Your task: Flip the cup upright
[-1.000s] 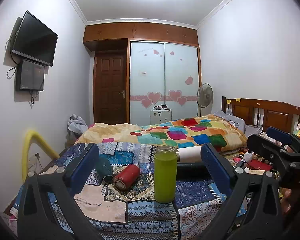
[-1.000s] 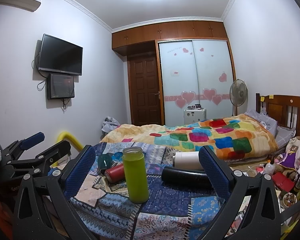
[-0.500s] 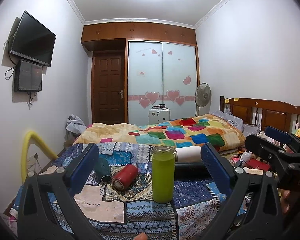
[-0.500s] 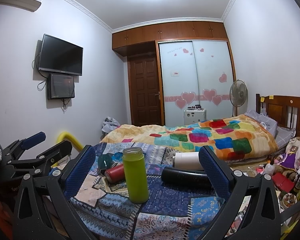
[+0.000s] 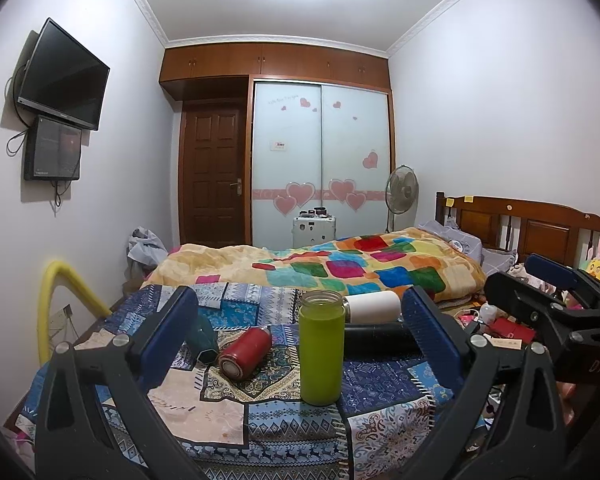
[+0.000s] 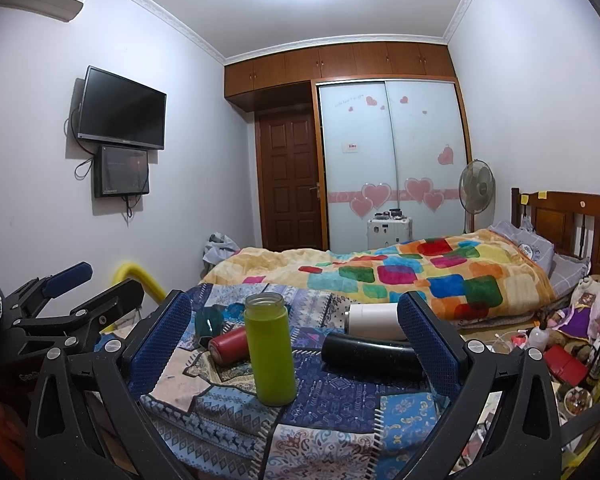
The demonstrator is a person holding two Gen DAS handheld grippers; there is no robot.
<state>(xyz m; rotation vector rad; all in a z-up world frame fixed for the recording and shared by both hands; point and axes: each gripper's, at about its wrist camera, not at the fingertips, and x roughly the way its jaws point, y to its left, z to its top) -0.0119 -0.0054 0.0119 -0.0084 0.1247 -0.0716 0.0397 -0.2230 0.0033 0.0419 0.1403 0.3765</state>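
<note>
While both tools are held short of the patchwork cloth [image 5: 220,412], the left gripper [image 5: 300,328] has its blue pads spread wide with nothing between them. The right gripper [image 6: 294,326] is likewise spread and grips nothing. Ahead of both, between the pads, the green cup [image 5: 321,347] stands upright, mouth up. Left of it, the red cup [image 5: 245,353] lies on its side, just beside a dark teal cup [image 5: 204,338], also lying down. Right of the green cup, a black cup [image 6: 370,355] lies sideways, with a white cup [image 6: 374,320] lying just behind it.
</note>
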